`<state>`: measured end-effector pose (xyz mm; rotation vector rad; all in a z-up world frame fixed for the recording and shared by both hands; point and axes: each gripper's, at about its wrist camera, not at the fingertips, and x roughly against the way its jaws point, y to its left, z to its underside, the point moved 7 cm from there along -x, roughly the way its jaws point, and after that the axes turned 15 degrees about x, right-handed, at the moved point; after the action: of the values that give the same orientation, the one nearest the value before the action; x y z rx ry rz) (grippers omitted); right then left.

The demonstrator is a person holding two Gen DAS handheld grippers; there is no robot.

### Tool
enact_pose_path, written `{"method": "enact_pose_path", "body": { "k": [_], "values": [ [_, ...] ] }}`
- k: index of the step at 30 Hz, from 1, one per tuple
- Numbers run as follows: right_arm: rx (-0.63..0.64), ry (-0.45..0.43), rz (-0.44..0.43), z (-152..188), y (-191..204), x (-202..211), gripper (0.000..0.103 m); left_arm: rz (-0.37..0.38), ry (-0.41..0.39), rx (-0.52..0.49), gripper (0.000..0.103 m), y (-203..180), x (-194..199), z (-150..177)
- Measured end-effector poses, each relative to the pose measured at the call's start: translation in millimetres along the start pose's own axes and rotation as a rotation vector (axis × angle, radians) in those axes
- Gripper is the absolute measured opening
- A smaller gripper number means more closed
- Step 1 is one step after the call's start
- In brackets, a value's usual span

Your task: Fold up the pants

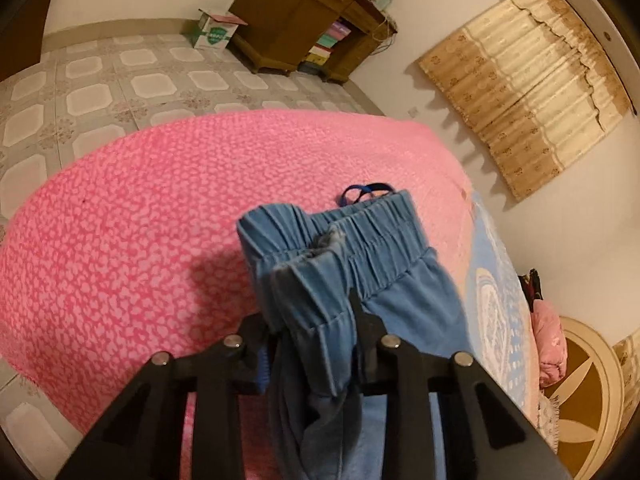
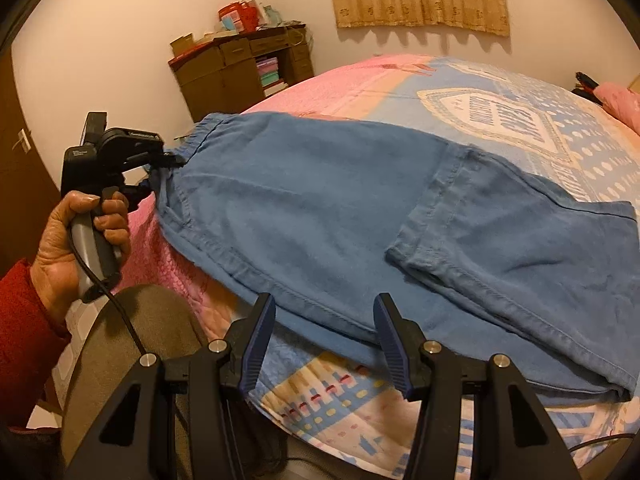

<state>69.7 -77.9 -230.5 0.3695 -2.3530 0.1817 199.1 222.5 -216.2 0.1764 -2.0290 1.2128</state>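
Blue pants (image 2: 320,200) lie flat across the bed, folded lengthwise, with the elastic waistband at the left and the leg hems at the right. In the left wrist view the bunched waistband (image 1: 380,240) fills the space between the black fingers, and my left gripper (image 1: 310,320) is shut on it. From the right wrist view that left gripper (image 2: 168,160) clamps the waistband corner, held by a hand (image 2: 80,232) in a red sleeve. My right gripper (image 2: 324,320) stands open just over the pants' near edge, and its pads press on nothing.
The bed carries a pink blanket (image 1: 140,220) and a blue-and-pink printed sheet (image 2: 520,120). A brown desk (image 2: 240,68) stands by the far wall, with a white box (image 1: 216,30) on the tiled floor. A pink pillow (image 2: 620,100) lies at the head. The person's knee (image 2: 132,340) is near the bed edge.
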Motion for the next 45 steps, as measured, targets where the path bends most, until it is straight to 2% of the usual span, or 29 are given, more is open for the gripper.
{"method": "enact_pose_path", "body": {
  "k": [5, 9, 11, 12, 14, 15, 16, 17, 18, 21, 22, 25, 26, 28, 30, 35, 36, 39, 41, 43, 45],
  "values": [
    [-0.171, -0.056, 0.055, 7.0, -50.8, 27.2, 0.053, 0.055, -0.037, -0.147, 0.030, -74.3, 23.8, 7.2],
    [-0.298, -0.098, 0.137, 22.5, -105.7, 57.0, 0.053, 0.129, -0.057, -0.383, 0.030, -168.1, 44.9, 56.1],
    [-0.364, -0.119, 0.188, 34.6, -136.7, 76.0, 0.053, 0.202, -0.045, -0.535, 0.030, -217.6, 56.0, 110.3],
    [-0.403, -0.133, 0.214, 42.3, -153.5, 87.6, 0.053, 0.223, -0.039, -0.586, 0.030, -232.7, 58.2, 127.4],
    [-0.461, -0.154, 0.252, 56.3, -178.3, 106.4, 0.053, 0.280, -0.010, -0.732, 0.030, -263.4, 63.3, 187.8],
    [-0.493, -0.164, 0.279, 66.0, -192.1, 118.2, 0.053, 0.311, 0.008, -0.822, 0.030, -277.3, 63.8, 228.6],
    [-0.516, -0.171, 0.299, 73.6, -202.2, 127.1, 0.053, 0.327, 0.018, -0.875, 0.030, -283.1, 62.6, 253.3],
    [-0.543, -0.177, 0.319, 83.0, -213.2, 137.0, 0.053, 0.352, 0.045, -0.956, 0.030, -288.4, 58.0, 297.5],
    [-0.566, -0.179, 0.333, 89.6, -220.5, 143.4, 0.053, 0.360, 0.065, -1.001, 0.030, -289.6, 52.9, 326.5],
    [-0.717, -0.201, 0.324, 120.5, -242.1, 162.7, 0.053, 0.328, 0.115, -1.186, 0.031, -276.5, 27.5, 416.6],
    [-0.762, -0.200, 0.326, 131.1, -247.8, 168.0, 0.053, 0.291, 0.177, -1.247, 0.032, -261.6, 13.0, 445.8],
    [-0.858, -0.207, 0.303, 151.1, -257.3, 176.5, 0.053, 0.187, 0.387, -1.293, 0.037, -212.7, -7.5, 499.8],
    [-0.875, -0.207, 0.292, 153.5, -259.0, 176.9, 0.053, 0.179, 0.388, -1.302, 0.039, -205.4, -6.8, 503.2],
    [-0.880, -0.207, 0.284, 153.2, -261.3, 174.9, 0.053, 0.197, 0.375, -1.315, 0.051, -198.7, 4.3, 505.6],
    [-0.869, -0.207, 0.280, 148.7, -262.9, 171.9, 0.053, 0.230, 0.392, -1.292, 0.055, -200.0, 17.1, 497.1],
    [-0.824, -0.221, 0.312, 135.3, -258.1, 174.2, 0.053, 0.320, 0.407, -1.159, 0.064, -198.7, 48.8, 441.7],
    [-0.806, -0.224, 0.312, 129.7, -257.7, 173.9, 0.053, 0.325, 0.383, -1.118, 0.070, -198.2, 54.5, 424.4],
    [-0.704, -0.240, 0.312, 100.3, -257.6, 176.1, 0.053, 0.270, 0.313, -1.023, 0.072, -195.2, 48.3, 381.0],
    [-0.657, -0.242, 0.288, 80.6, -260.2, 173.4, 0.053, 0.182, 0.251, -0.992, 0.072, -190.1, 33.8, 348.4],
    [-0.689, -0.219, 0.232, 70.3, -267.2, 161.8, 0.053, 0.111, 0.214, -0.981, 0.072, -183.6, 23.7, 327.1],
    [-0.714, -0.187, 0.197, 64.8, -270.3, 150.0, 0.053, 0.072, 0.188, -0.951, 0.072, -174.9, 20.6, 306.4]
  ]
}}
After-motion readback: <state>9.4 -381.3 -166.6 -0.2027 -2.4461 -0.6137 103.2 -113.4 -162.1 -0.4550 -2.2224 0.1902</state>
